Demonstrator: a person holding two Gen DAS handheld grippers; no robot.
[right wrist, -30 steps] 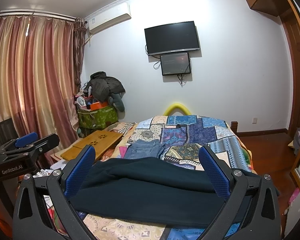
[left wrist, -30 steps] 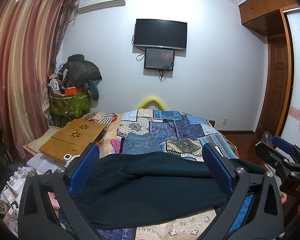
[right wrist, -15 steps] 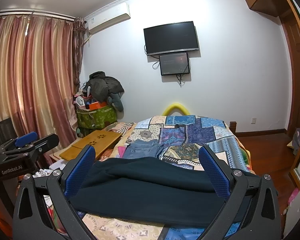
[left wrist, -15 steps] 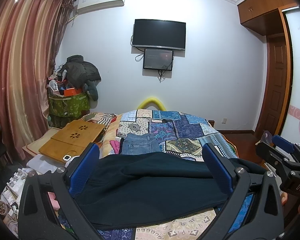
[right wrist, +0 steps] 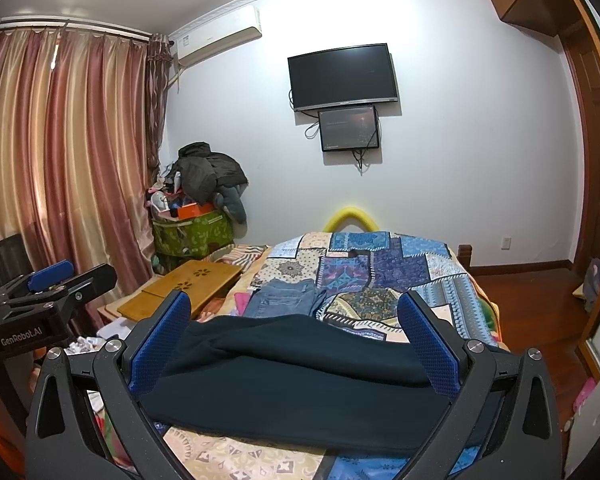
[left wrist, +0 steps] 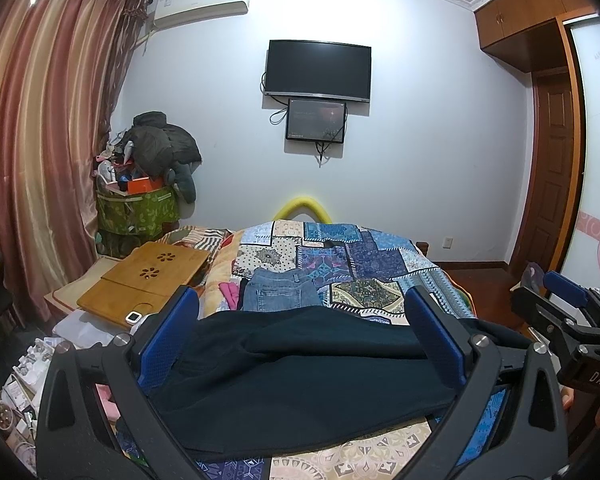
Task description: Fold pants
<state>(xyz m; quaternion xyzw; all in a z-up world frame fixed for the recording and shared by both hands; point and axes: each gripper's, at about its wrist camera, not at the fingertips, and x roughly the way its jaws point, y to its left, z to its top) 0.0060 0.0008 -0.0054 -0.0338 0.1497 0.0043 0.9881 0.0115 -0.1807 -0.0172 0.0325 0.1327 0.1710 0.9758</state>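
Nothing has moved: both the left gripper (left wrist: pixel 300 344) and right gripper (right wrist: pixel 294 344) hover spread wide above soft, limp dark pants (left wrist: pixel 300 376); near hem corners suit pinching.

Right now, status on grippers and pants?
Both hand-held grippers open, holding nothing. Dark pants lie folded over on the bed. Jeans lie just beyond.

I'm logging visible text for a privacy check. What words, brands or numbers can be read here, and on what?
"GenRobot.AI": on the left hand-held gripper body, right wrist view.
"DAS": on the right hand-held gripper body, cut off, left wrist view.
Air conditioner label: too small to read.
Small wall screen: blurred.
Wardrobe door writing: unreadable.
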